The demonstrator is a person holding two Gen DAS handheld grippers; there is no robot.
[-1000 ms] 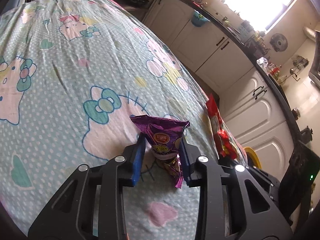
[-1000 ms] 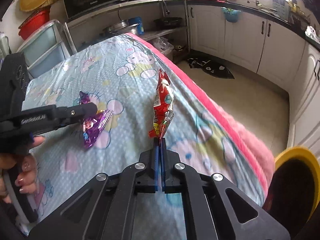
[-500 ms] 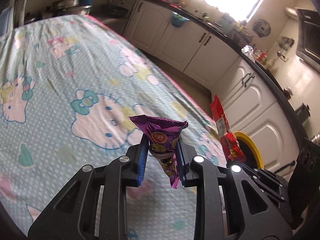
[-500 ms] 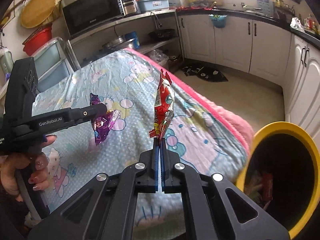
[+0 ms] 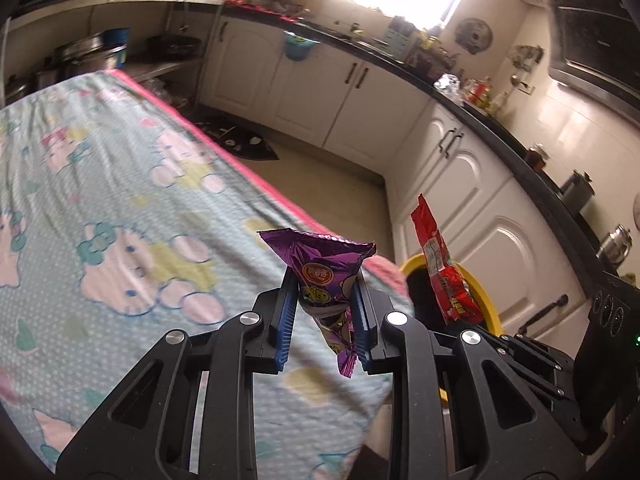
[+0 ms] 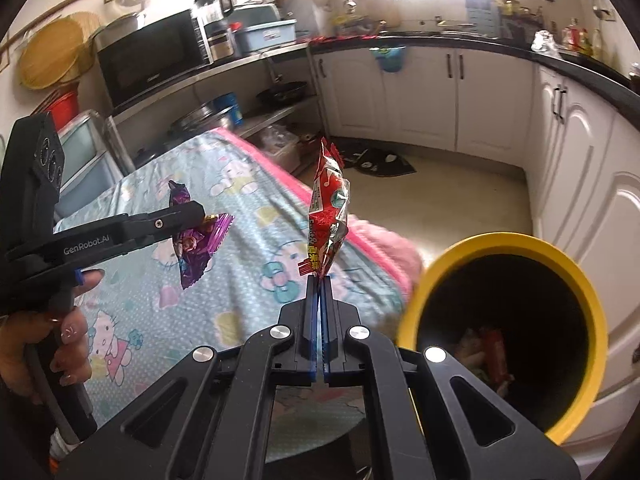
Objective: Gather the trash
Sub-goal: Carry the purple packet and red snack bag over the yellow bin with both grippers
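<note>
My left gripper is shut on a crumpled purple snack wrapper, held in the air above the corner of the table's cartoon-cat cloth. The right wrist view shows this gripper from the side with the purple wrapper in it. My right gripper is shut on the bottom edge of a red snack wrapper that stands upright. A yellow-rimmed bin with trash inside sits just right of it, beyond the table corner. In the left wrist view the red wrapper hangs over the bin's rim.
White kitchen cabinets under a black counter run along the right and far side. A dark mat lies on the tiled floor. A microwave and pots sit on shelves behind the table. A person's hand grips the left tool.
Both grippers have risen and travelled with their wrappers from over the table toward its corner. The yellow bin has come into view, now large and close beside the right gripper.
</note>
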